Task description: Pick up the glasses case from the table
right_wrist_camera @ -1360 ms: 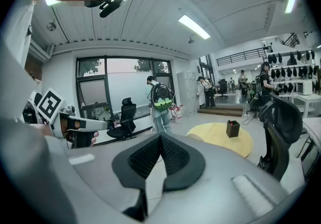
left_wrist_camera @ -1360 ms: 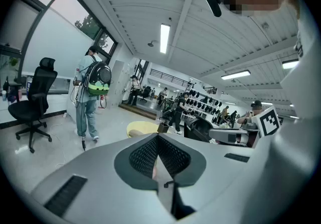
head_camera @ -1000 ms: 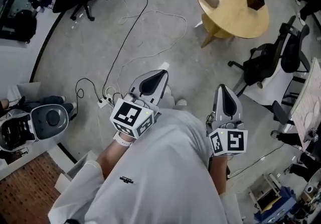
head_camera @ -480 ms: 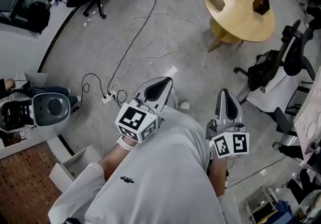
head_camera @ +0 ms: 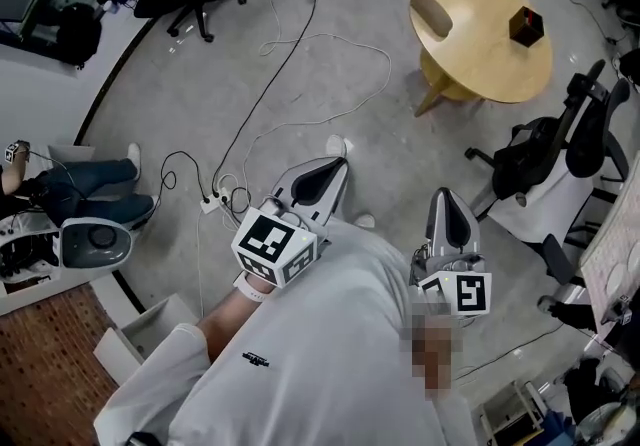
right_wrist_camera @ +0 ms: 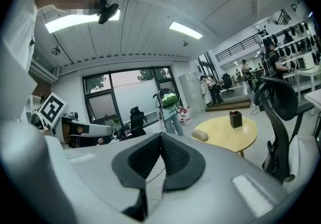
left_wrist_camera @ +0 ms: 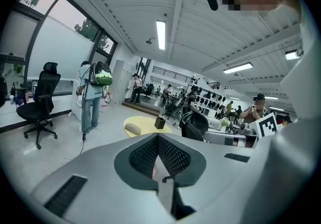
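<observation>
The glasses case (head_camera: 431, 14) is a beige oval lying on the round yellow table (head_camera: 485, 54), far ahead and to the upper right in the head view. It also shows small in the left gripper view, glasses case (left_wrist_camera: 133, 129), and in the right gripper view, glasses case (right_wrist_camera: 200, 135). My left gripper (head_camera: 335, 166) and right gripper (head_camera: 445, 196) are held in front of the person's body, well short of the table. Both are shut with nothing between the jaws, as seen at left gripper (left_wrist_camera: 158, 136) and right gripper (right_wrist_camera: 160, 135).
A small dark box (head_camera: 526, 26) stands on the table's far side. Black office chairs (head_camera: 545, 149) crowd the table's right. Cables and a power strip (head_camera: 215, 199) lie on the floor at left. A person with a green backpack (left_wrist_camera: 93, 92) stands nearby.
The whole view has shifted as the person moves toward the table, which sits slightly lower in the head view. Both grippers keep their pose in front of the body, still shut.
</observation>
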Motion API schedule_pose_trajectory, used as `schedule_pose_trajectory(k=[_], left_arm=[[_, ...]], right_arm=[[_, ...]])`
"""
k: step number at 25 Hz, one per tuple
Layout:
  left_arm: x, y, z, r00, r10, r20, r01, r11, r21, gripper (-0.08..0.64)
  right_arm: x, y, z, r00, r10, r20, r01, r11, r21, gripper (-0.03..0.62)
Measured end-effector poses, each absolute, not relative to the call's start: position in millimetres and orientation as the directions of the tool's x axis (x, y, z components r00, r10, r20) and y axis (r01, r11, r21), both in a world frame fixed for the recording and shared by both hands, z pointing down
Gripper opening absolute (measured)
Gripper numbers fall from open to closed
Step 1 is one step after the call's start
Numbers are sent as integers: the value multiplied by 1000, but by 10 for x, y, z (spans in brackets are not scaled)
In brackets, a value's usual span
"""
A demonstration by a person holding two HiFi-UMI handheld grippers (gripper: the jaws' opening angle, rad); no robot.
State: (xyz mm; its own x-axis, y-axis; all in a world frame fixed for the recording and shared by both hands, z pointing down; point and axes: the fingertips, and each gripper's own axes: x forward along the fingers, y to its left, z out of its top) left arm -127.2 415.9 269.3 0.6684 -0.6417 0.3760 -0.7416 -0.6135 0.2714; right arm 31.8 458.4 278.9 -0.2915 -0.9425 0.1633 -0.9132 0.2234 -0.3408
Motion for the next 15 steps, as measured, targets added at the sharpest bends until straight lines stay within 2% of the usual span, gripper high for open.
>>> schedule_pose_trajectory(k=[8,15], left_arm=[[-1418,3148,2701,681,-633,369,-731,-619,287,8],[-1682,2072,2613,705,-615,353,-708,-632,315,8]], right_arm=[[188,3549,2742,-255,-951,173,-926,189,-327,11],[110,2500,2576,-148,-971,190,-955,90,-283,11]])
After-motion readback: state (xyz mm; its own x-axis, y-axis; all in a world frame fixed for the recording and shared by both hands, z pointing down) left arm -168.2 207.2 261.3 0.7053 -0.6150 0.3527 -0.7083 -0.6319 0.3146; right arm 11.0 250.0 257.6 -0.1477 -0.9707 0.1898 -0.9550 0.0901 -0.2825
